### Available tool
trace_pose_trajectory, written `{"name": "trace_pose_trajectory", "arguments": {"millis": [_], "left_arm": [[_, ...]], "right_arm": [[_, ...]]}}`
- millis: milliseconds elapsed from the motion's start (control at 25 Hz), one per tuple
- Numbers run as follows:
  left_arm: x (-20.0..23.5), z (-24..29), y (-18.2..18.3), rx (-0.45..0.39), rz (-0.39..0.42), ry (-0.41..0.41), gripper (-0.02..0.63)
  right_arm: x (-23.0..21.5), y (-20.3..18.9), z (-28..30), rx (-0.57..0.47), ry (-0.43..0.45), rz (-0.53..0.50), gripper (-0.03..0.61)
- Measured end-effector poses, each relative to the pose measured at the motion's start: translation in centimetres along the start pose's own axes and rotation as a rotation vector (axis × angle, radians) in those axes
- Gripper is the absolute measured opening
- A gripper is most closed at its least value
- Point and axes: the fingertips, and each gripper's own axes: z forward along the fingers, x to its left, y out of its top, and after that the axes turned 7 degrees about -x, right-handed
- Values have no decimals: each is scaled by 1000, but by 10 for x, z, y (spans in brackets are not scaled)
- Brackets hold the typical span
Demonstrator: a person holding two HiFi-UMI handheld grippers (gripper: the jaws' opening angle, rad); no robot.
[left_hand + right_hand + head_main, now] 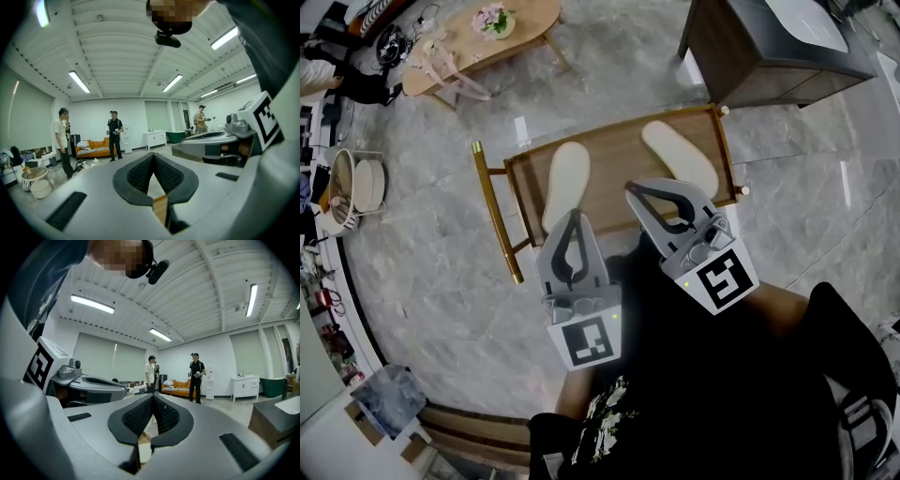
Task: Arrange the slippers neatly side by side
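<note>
The slippers, 2 pale ones, both lie soles flat on the top of the wooden bench [614, 161]. The left slipper [565, 181] sits in the left half, running from the near edge toward the far edge. The right slipper [680, 156] lies toward the far right corner, slanted so its far end leans left. They are well apart with bare wood between them and do not run parallel, so the pairing looks not yet done. What seems left is to bring 1 beside the other and square them up. The left gripper [573, 217] hangs over the near end of the left slipper with its jaws closed on nothing. The right gripper [633, 190] hangs over the near edge between the 2 slippers, likewise closed and empty.
</note>
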Motion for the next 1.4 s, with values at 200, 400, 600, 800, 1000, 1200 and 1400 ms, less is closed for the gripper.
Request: {"name": "trace_pose_trajectory", "arguments": {"millis": [200, 400, 600, 800, 1000, 1200, 1400], "left_arm": [[3, 5, -6, 13, 4, 39, 2], [0, 10, -13, 43, 6, 63, 2], [-1, 0, -24, 108, 19, 90, 2], [12, -3, -39, 160, -1, 108, 2], [23, -5, -58, 198, 15, 75, 2], [37, 4, -74, 208, -21, 68, 2], [34, 12, -93, 251, -45, 3, 2]], "right_arm": [[-3, -8, 8, 10, 41, 11, -2], [-12, -16, 8, 28, 60, 22, -2], [-8, -35, 8, 81, 82, 71, -2], [4, -50, 21, 111, 116, 95, -2], [13, -70, 33, 150, 111, 86, -2], [6, -84, 39, 187, 77, 87, -2], [0, -99, 47, 205, 32, 99, -2]]}}
